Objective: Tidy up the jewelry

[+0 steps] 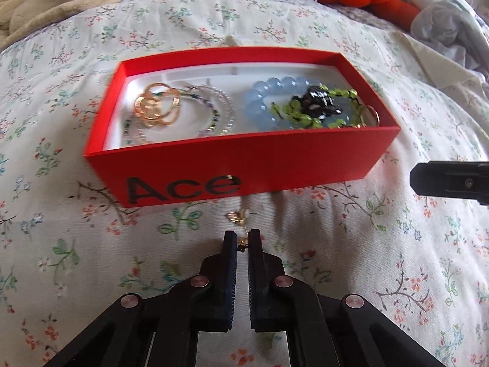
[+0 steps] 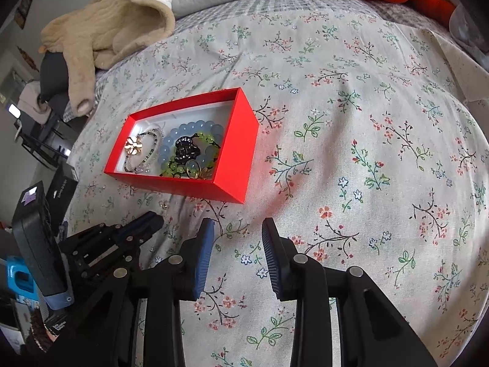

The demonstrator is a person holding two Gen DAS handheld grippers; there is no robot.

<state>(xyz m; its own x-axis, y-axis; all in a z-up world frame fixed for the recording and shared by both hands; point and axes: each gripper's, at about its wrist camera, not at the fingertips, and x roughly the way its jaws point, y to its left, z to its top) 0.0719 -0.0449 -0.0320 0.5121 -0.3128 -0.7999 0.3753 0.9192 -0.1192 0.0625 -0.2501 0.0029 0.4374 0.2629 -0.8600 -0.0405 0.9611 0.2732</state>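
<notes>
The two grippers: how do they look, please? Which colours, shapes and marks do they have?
Both are black plastic. The left gripper has two narrow fingers with dark ribbed pads and round pinkish metal pivot pins. The right gripper has blue ribbed pads and silver pins. No cables, sleeves or printed markings show.

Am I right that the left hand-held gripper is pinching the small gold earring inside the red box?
Not inside. In the left wrist view the left hand-held gripper is shut on the gold earring on the bedspread, in front of the red box.
</notes>
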